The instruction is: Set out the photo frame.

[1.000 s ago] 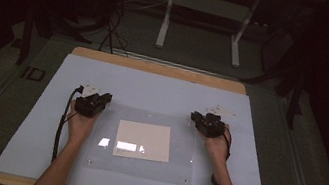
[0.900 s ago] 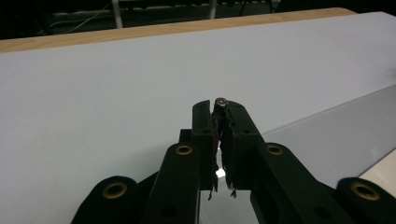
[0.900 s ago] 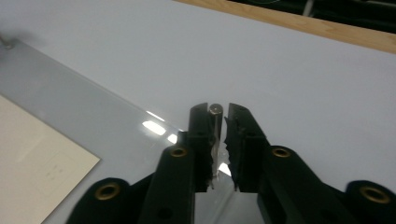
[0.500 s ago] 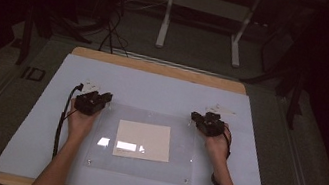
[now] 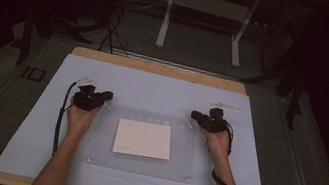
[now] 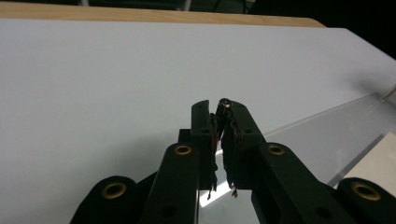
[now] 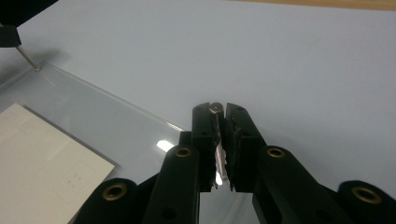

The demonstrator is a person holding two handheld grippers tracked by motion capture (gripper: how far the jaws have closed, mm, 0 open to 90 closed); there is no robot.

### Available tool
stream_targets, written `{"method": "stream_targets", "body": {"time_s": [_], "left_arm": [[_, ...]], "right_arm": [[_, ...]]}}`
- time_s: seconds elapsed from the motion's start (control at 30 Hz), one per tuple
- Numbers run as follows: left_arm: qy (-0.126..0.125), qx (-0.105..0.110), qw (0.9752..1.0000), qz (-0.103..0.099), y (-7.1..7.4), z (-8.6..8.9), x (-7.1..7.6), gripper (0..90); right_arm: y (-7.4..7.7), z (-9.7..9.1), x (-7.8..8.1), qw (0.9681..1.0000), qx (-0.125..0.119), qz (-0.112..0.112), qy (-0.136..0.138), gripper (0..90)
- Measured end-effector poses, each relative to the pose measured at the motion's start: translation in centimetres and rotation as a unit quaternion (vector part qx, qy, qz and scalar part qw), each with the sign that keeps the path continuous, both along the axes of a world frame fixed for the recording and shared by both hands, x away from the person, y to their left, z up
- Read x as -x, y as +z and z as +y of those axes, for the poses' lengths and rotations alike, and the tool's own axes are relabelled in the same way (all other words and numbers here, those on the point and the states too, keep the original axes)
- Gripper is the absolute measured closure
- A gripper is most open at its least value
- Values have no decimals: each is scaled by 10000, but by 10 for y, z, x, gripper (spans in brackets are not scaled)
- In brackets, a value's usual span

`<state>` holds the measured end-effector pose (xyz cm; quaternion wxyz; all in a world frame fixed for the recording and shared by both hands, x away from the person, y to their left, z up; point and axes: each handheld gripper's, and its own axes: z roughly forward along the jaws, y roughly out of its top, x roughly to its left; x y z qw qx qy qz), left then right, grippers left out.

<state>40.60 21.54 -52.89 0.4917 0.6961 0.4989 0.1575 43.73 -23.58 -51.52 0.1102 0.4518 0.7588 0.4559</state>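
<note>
Screws, I judge, are what this step turns on: each tool is clamped on a thin upright driver-like pin, and each pin stands at a far corner of the clear acrylic sheet [image 5: 144, 142] lying flat on the pale blue mat [image 5: 153, 88] of the table [image 5: 159, 69]. My left tool [image 5: 100, 97] has its jaws pressed together on a dark-tipped pin [image 6: 224, 103] at the sheet's far left corner; my right tool [image 5: 201, 118] is shut likewise on a silvery pin [image 7: 215, 108] at the far right corner. A white card [image 5: 143, 138] lies in the middle of the sheet, well apart from both tools. To do this well I keep each pin plumb, press lightly downward so the tip cannot skate off the slick acrylic, and steady my wrists on the mat. Whether either tip sits in a fastener I cannot tell.
</note>
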Motion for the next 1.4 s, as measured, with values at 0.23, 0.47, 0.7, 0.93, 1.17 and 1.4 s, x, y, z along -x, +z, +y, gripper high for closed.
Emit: {"method": "stream_targets", "body": {"time_s": [0.23, 0.47, 0.7, 0.93, 1.17, 1.4], "left_arm": [[-10, 210, 9995, 249, 1, 2, -8, 829], [72, 287, 9982, 522, 4, 1, -16, 829], [188, 338, 9968, 696, 6, 0, -23, 833], [273, 423, 9957, 772, 5, -1, -24, 827], [254, 443, 9954, 815, 5, -1, -25, 824], [275, 486, 9947, 868, 4, -2, -27, 821]], "right_arm": [[3, 3, -7, 9998, 162, 62, -7, 845], [8, 7, -9, 9992, 377, 119, -59, 845], [23, 10, 0, 9964, 777, -48, -338, 734], [45, 6, 20, 9961, 794, -329, -219, 668], [45, 17, 44, 9963, 765, -374, 94, 689], [58, 32, 73, 9935, 683, -439, 798, 871]]}}
